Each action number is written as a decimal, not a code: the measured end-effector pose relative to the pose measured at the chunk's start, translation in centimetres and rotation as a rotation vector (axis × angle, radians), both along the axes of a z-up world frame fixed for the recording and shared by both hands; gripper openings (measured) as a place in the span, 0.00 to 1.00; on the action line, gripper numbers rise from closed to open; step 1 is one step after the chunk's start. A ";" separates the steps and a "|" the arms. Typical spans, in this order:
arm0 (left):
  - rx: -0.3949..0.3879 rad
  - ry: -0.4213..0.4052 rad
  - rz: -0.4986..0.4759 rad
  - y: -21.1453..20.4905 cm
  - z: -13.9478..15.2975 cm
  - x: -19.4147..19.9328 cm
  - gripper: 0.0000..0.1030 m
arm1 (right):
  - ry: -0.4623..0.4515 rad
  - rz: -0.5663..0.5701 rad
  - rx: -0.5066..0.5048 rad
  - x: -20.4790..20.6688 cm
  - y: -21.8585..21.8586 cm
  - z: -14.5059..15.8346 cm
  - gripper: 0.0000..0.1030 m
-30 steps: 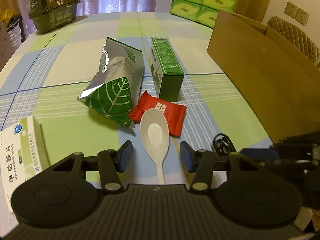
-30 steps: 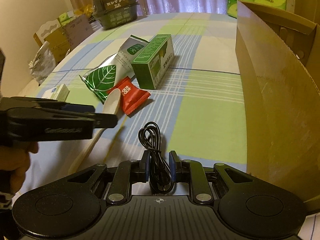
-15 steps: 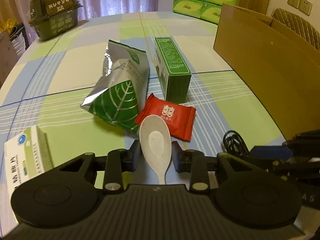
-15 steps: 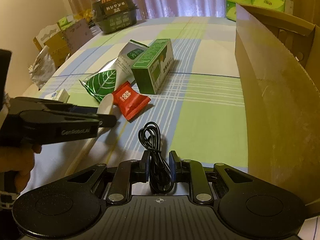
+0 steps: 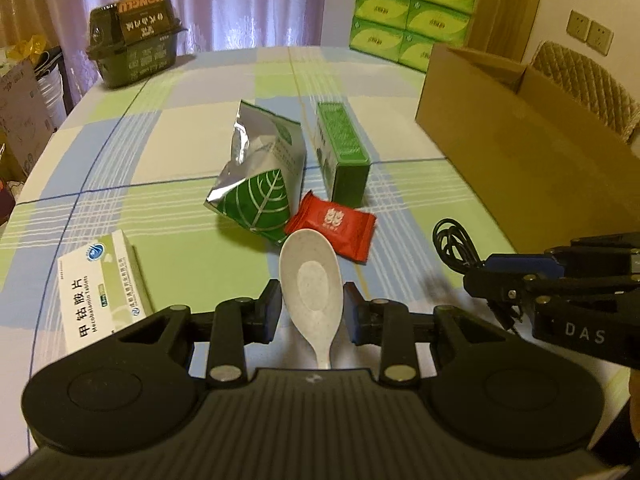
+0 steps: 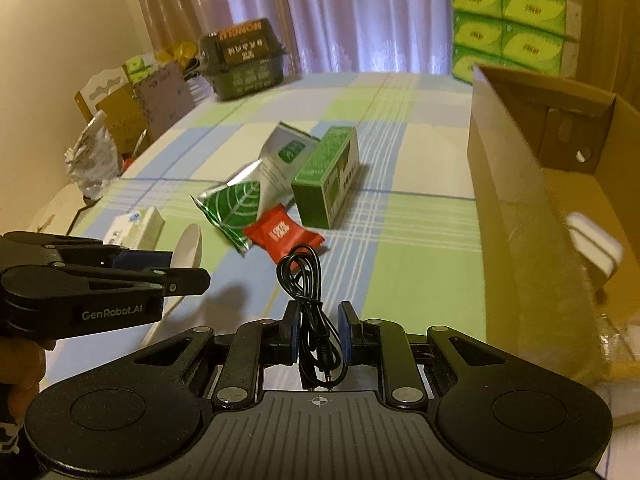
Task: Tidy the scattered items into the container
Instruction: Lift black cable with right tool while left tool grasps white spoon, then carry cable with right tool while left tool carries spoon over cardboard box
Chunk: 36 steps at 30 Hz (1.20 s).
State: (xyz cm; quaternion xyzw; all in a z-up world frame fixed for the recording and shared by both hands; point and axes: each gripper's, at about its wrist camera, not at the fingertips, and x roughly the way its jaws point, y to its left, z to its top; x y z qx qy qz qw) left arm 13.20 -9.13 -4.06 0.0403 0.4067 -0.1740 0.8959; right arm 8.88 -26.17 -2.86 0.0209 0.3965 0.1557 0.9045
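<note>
My left gripper [image 5: 312, 304] is shut on a white spoon [image 5: 310, 276], gripping the sides of its bowl, with the handle pointing back at the camera. My right gripper [image 6: 319, 332] is shut on a coiled black cable [image 6: 300, 276], held above the checked tablecloth. The open cardboard box [image 6: 516, 200] stands just right of it, with something white [image 6: 592, 248] inside. On the table lie a foil leaf bag [image 5: 260, 176], a green carton [image 5: 344, 156], a red packet [image 5: 332, 224] and a white medicine box [image 5: 100, 284].
A dark green tub [image 5: 132, 40] sits at the table's far left corner. Green tissue packs [image 5: 412, 8] are stacked behind the table. A padded chair [image 5: 584, 80] stands behind the box. Bags and cartons [image 6: 120, 120] crowd the floor on the left.
The left gripper's jaws went from wide open to shut on the spoon. Both grippers have risen, so the table looks lower and the box's inside shows.
</note>
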 end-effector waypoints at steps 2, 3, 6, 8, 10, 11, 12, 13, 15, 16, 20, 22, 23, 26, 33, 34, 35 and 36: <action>-0.011 -0.008 -0.008 -0.1 0.8 -0.6 0.26 | -0.017 -0.007 0.000 -0.6 0.0 0.8 0.21; -0.015 -0.012 -0.012 -0.2 1.2 -1.0 0.26 | -0.027 -0.011 0.001 -0.9 -0.1 1.2 0.21; -0.022 -0.029 -0.027 -0.7 2.3 -1.9 0.26 | -0.059 -0.028 0.004 -1.8 -0.4 2.6 0.21; -0.025 -0.041 -0.037 -1.0 3.0 -2.5 0.26 | -0.082 -0.044 0.007 -2.3 -0.9 3.6 0.21; -0.032 -0.054 -0.049 -1.4 3.9 -3.0 0.26 | -0.107 -0.064 0.008 -2.9 -1.5 4.7 0.21; -0.033 -0.059 -0.055 -1.6 4.2 -3.2 0.26 | -0.118 -0.073 0.007 -3.1 -1.8 5.3 0.21; -0.035 -0.067 -0.062 -1.9 4.6 -3.5 0.26 | -0.129 -0.084 0.005 -3.4 -2.2 5.8 0.21; -0.037 -0.075 -0.068 -2.1 5.0 -3.7 0.26 | -0.139 -0.095 0.003 -3.5 -2.6 6.3 0.21; -0.044 -0.089 -0.084 -2.9 5.8 -4.0 0.26 | -0.155 -0.118 0.000 -3.7 -3.4 7.1 0.21; -0.047 -0.095 -0.093 -3.2 6.2 -4.2 0.26 | -0.163 -0.131 -0.002 -3.9 -3.9 7.4 0.21; -0.056 -0.110 -0.134 -5.0 7.4 -4.7 0.26 | -0.185 -0.178 -0.012 -4.6 -6.0 8.4 0.21; -0.056 -0.114 -0.157 -6.2 7.9 -4.9 0.26 | -0.194 -0.199 -0.014 -4.9 -7.0 8.8 0.21; -0.059 -0.114 -0.168 -6.7 8.1 -5.1 0.26 | -0.198 -0.209 -0.014 -5.1 -7.6 8.9 0.21; -0.071 -0.110 -0.199 -8.3 8.6 -5.5 0.26 | -0.208 -0.238 -0.012 -5.5 -9.1 9.4 0.21; -0.091 -0.104 -0.271 -11.9 9.4 -5.9 0.26 | -0.216 -0.285 -0.013 -6.0 -12.2 9.7 0.21; -0.092 -0.104 -0.281 -12.4 9.6 -5.9 0.26 | -0.216 -0.292 -0.012 -6.1 -12.7 9.7 0.21; -0.093 -0.106 -0.291 -12.8 9.7 -5.9 0.26 | -0.216 -0.300 -0.012 -6.1 -13.1 9.7 0.21; -0.096 -0.105 -0.301 -13.4 9.8 -5.8 0.26 | -0.217 -0.306 -0.012 -6.1 -13.6 9.7 0.21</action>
